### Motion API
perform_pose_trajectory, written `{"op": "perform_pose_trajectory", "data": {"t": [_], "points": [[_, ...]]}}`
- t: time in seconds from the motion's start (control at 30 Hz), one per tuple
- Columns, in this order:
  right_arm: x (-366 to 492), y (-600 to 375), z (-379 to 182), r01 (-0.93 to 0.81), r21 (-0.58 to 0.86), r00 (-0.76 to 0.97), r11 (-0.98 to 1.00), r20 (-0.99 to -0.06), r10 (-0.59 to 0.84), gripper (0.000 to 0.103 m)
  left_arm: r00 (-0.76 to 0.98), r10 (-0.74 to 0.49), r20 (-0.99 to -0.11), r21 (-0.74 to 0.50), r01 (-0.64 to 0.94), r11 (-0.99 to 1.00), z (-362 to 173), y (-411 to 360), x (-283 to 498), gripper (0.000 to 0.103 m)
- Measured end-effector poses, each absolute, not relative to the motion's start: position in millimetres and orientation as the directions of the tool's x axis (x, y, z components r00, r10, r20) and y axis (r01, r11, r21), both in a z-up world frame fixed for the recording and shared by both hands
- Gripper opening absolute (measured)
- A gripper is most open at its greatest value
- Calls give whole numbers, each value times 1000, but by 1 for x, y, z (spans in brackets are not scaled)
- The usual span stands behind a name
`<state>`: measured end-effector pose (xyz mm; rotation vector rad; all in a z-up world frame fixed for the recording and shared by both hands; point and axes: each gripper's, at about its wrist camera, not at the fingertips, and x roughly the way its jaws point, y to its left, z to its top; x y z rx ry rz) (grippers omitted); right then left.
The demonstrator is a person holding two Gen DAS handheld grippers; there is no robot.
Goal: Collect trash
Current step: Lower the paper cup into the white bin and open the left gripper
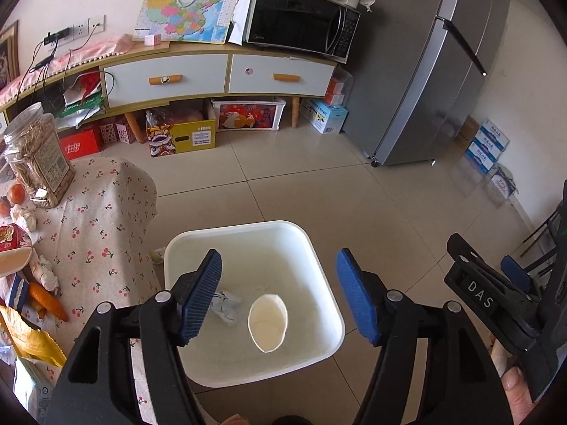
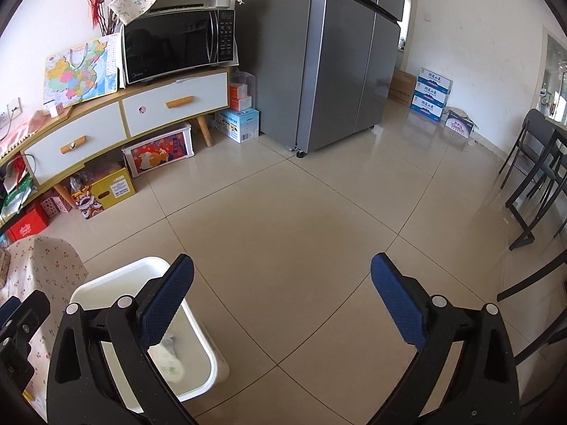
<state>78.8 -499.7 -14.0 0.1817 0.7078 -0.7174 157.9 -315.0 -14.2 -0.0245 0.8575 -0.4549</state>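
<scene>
1. Down by the floor stands a white bin (image 1: 320,272), right beside a tabletop (image 1: 106,226) with a cherry-print cloth.
2. Only part of the bin shows in the right wrist view, because a black arm of the right tool (image 2: 282,285) covers its near side.
3. Inside the bin lies a white paper cup (image 1: 267,322), tipped over with its open mouth facing up toward the camera.
4. Next to the cup lies a crumpled paper ball (image 1: 225,306); the left blue pad hides one side of it.
5. From the right wrist view, the things in the bin look blurry, and I cannot tell what they are.
6. The left tool (image 1: 279,271) hangs over the bin with its pads apart, and nothing is pinched between them.
7. The right tool is spread wide over the bare floor, beside the bin, and holds nothing.
8. On the tabletop's left edge sit a clear jar (image 1: 35,156) full of thin sticks, an orange carrot (image 1: 48,301) and a yellow bag (image 1: 32,340). More things there are cut off by the edge, so I cannot tell what they are.
9. A bit of a hand (image 1: 510,382) shows at the bottom right of the left wrist view, under the right tool's black body.
</scene>
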Motion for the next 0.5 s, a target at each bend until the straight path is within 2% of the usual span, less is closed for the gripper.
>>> {"op": "perform_pose_trajectory", "data": {"t": [0.5], "points": [[88,-417,-5,509,-81,641,857,-628,-440,96,647,-275,-711,-140,253,957,-7,-221,142,71]]}}
